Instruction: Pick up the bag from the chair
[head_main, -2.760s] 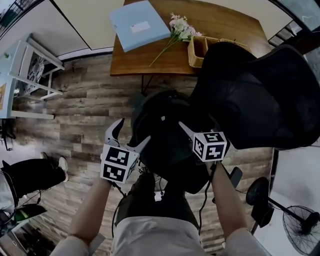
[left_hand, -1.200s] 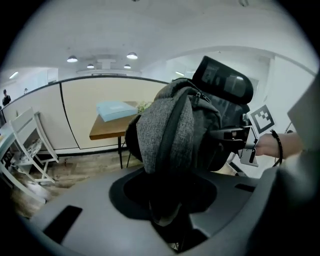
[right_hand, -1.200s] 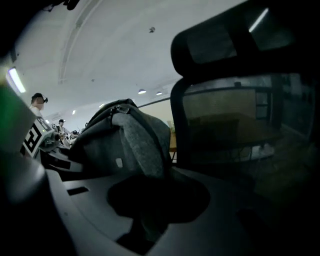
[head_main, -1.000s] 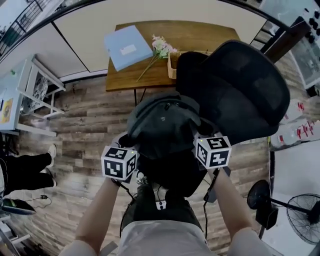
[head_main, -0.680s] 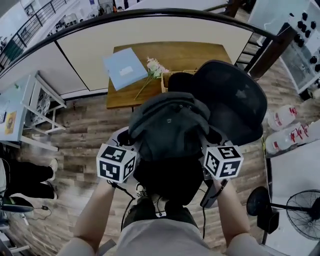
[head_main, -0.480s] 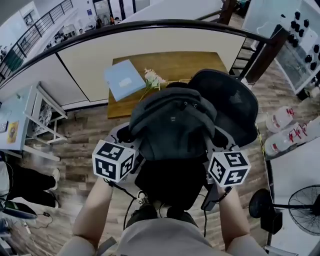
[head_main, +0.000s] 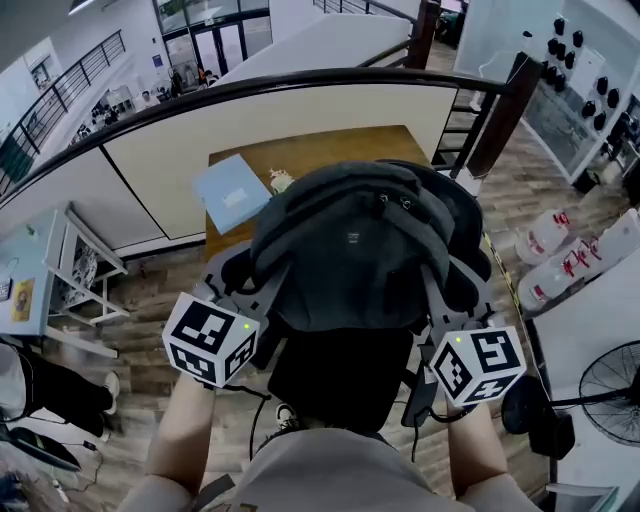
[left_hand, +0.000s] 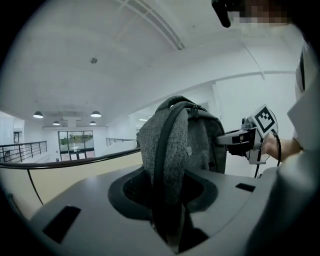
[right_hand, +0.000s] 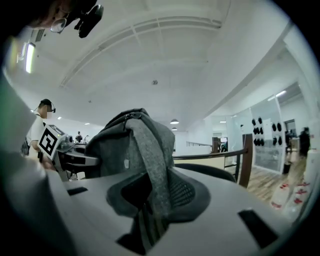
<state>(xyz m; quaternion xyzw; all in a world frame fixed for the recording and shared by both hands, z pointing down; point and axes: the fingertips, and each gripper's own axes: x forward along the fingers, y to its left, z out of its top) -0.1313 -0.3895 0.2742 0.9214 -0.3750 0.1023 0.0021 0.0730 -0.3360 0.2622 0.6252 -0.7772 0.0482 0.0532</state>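
A grey backpack (head_main: 350, 250) hangs in the air between both grippers, above the black chair's seat (head_main: 340, 380). My left gripper (head_main: 245, 278) is shut on one dark-edged shoulder strap (left_hand: 164, 195), which runs up from its jaws to the bag (left_hand: 182, 140). On the other side my right gripper (head_main: 452, 292) is shut on the second strap (right_hand: 150, 170), with the bag (right_hand: 117, 145) rising beyond it. Each gripper view shows the opposite gripper past the bag: right gripper (left_hand: 245, 141), left gripper (right_hand: 62, 152). The chair back (head_main: 472, 235) is mostly hidden behind the bag.
Beyond the bag stands a wooden table (head_main: 300, 155) with a light blue book (head_main: 230, 192). A dark curved railing (head_main: 300, 85) runs behind it. Water bottles (head_main: 545, 235) and a fan (head_main: 612, 380) stand at the right, a white rack (head_main: 70, 270) at the left.
Both grippers rose with the bag, lifting it off the chair seat toward the camera. The bag now covers the flowers, the basket and most of the chair back.
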